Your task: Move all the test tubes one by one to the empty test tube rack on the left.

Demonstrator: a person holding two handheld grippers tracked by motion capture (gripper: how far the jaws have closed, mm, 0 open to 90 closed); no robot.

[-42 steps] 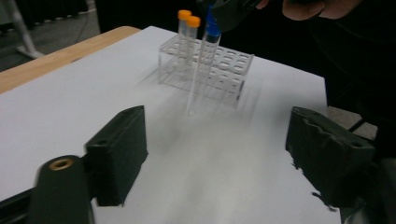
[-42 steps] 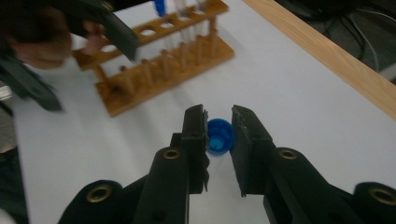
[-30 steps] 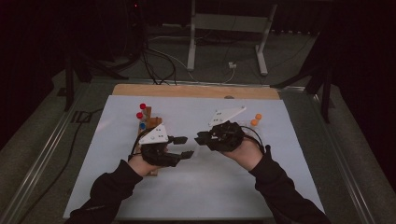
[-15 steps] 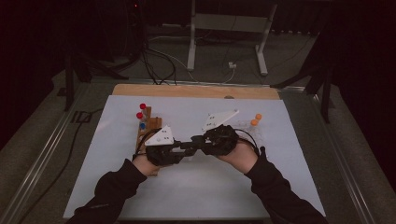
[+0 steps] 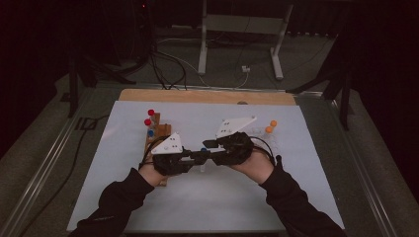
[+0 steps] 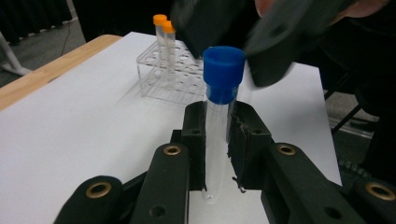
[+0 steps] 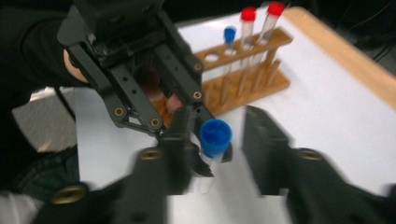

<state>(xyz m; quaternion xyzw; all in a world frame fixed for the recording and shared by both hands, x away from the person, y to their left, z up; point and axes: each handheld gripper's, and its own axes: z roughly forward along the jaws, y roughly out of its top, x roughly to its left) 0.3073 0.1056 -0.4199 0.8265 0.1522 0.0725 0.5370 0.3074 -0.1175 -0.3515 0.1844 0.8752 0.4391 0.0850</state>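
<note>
Handover at the white mat's [image 5: 306, 197] centre: the left gripper [image 6: 217, 140] clamps a blue-capped tube [image 6: 219, 112] upright, wooden rack [image 7: 243, 84] at its ten o'clock. The right gripper [image 7: 212, 154], at three o'clock, has just been opening around the cap without pressing it; it should likely clear the cap fully before withdrawing.

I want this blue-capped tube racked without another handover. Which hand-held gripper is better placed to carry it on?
Left. The left hand-held gripper is clamped on the blue-capped tube. The right hand-held gripper has just been opening; its jaws stand apart around the cap, so it seems to be letting go.
</note>
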